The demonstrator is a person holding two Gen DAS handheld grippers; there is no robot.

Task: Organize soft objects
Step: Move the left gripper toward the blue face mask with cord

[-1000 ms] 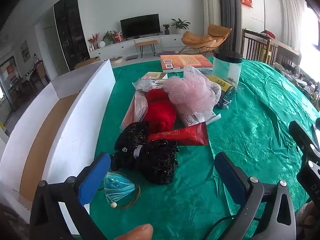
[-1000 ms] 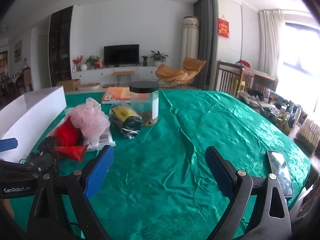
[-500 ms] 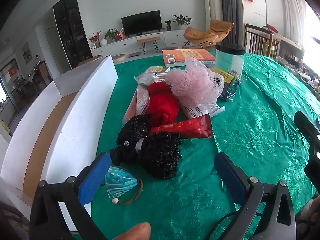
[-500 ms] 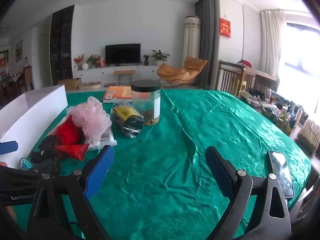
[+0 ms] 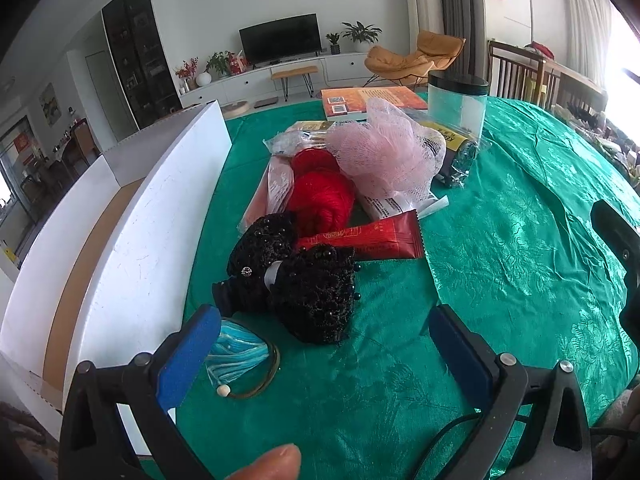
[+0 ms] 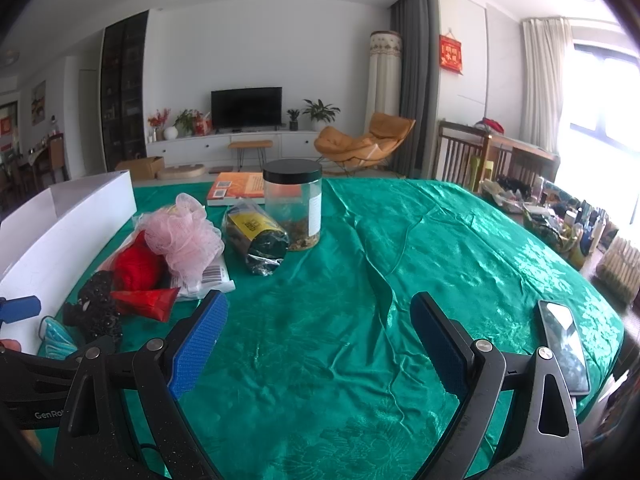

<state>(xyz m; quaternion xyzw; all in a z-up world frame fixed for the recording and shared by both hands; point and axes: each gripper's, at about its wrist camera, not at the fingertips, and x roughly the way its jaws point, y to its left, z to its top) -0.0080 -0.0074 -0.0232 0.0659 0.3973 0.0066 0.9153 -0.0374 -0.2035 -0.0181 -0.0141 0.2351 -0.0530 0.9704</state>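
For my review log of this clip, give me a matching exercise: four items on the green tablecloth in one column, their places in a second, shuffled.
1. black beaded hair bun cover
2. pink mesh bath pouf
3. clear plastic jar with black lid
4. blue tasselled hair tie

A. beside the orange book
B. by the left gripper pad
C. on white packets
D. under the red sachet's end

Pairs: 1-D, 2-C, 3-A, 4-B

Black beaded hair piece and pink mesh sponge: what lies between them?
In the left wrist view, between the black beaded hair piece and the pink mesh sponge lie the red yarn bundle and the red sachet.
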